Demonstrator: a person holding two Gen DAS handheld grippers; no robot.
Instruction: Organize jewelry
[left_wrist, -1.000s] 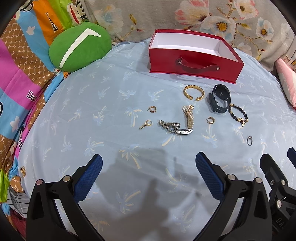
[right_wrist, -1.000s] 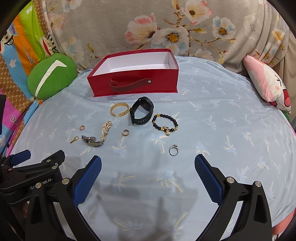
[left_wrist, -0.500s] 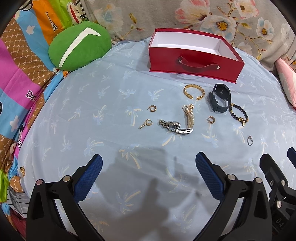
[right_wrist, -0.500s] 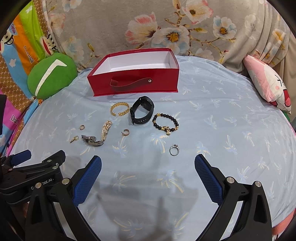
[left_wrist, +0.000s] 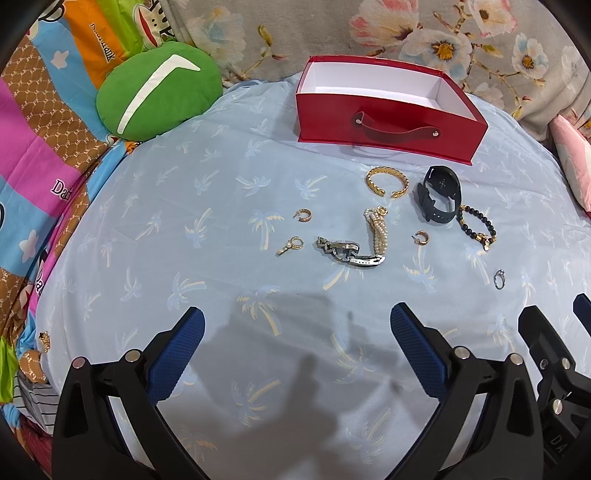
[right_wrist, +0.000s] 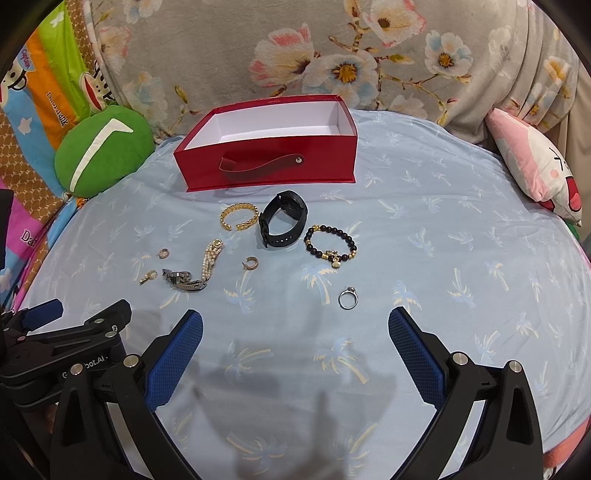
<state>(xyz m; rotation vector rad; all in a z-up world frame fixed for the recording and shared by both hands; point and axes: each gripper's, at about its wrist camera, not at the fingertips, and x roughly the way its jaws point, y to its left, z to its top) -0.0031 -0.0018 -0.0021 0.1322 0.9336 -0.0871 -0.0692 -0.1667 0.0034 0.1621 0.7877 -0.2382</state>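
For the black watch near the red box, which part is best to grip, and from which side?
Probably the upper arc of the black watch: it stands on its edge as a closed loop, so come from above with the right gripper, one finger inside the loop and one outside.

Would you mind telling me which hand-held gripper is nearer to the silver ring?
The right hand-held gripper: the silver ring lies just ahead of its open fingers. The left hand-held gripper sits further left, with the ring off beyond its right finger.
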